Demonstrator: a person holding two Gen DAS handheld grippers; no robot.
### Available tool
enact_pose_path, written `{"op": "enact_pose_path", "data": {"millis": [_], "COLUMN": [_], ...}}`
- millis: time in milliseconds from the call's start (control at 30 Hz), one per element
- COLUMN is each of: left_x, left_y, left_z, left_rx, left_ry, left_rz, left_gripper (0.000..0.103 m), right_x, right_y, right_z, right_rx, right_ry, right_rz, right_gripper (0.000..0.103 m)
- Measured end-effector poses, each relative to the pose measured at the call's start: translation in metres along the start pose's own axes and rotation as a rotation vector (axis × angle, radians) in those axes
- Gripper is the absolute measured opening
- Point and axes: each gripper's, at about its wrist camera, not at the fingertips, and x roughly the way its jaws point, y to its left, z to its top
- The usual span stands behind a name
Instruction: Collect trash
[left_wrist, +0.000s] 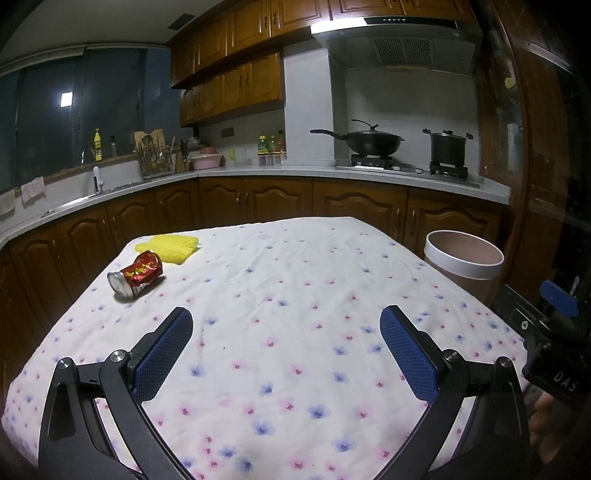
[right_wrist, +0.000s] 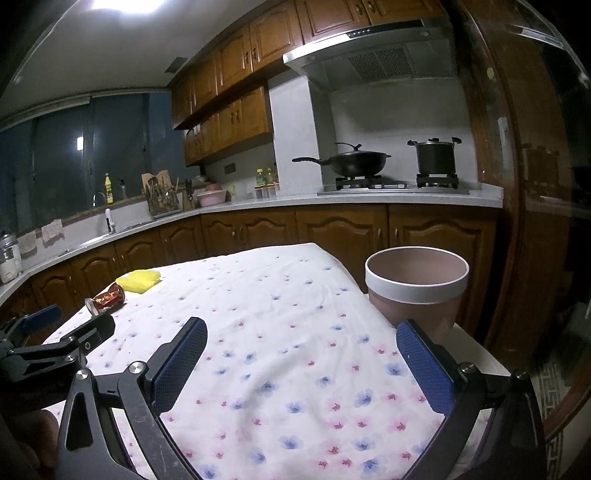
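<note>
Saw both tools hovering above a table (left_wrist: 295, 258) draped in a white cloth printed with pink and blue flowers. Took that table as the landmark for everything else. Found the left gripper (left_wrist: 286, 328) over its near edge, jaws spread wide, blue pads (left_wrist: 162, 358) facing each other with nothing between them. Found the right gripper (right_wrist: 301, 339) over the near right part, jaws likewise spread wide and empty; glimpsed part of the left tool at the left margin of the right wrist view. Spotted a crushed red can (left_wrist: 136, 275) lying on its side toward the far left of the tabletop, silver end turned toward the near left edge. Noticed a yellow sponge-like piece (left_wrist: 170, 247) just beyond the can, at the far left corner; could not tell whether the two touched. Located a pink bin (right_wrist: 417, 291) with a white rim standing off the table's right side, mouth open, nothing visible on its inner wall. Made out, beyond the table's far edge, a kitchen counter (left_wrist: 295, 173) carrying a wok (left_wrist: 373, 142) and a pot (left_wrist: 447, 147) on a stove.
</note>
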Motion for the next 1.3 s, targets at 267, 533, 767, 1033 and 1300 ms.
{"op": "enact_pose_path", "data": {"millis": [267,533,767,1033,1300], "left_x": [0.003,0.008,0.010,0.012,0.011], "left_y": [0.000,0.000,0.001,0.002,0.002], "left_z": [0.001,0.002,0.002,0.002,0.002], "left_rx": [-0.001,0.003,0.005,0.005,0.005], "left_ry": [0.004,0.010,0.011,0.011,0.011], "left_rz": [-0.010,-0.015,-0.015,-0.015,-0.014], "left_gripper": [0.103,0.103,0.103,0.103,0.103], "right_x": [0.001,0.004,0.005,0.006,0.006], "right_y": [0.000,0.000,-0.002,-0.003,-0.004], "right_z": [0.001,0.003,0.004,0.005,0.006], "right_rx": [-0.001,0.000,0.000,-0.001,-0.002], "right_ry": [0.001,0.007,0.008,0.012,0.013], "right_rz": [0.000,0.000,-0.001,0.000,-0.001], "right_gripper": [0.103,0.103,0.103,0.103,0.103]}}
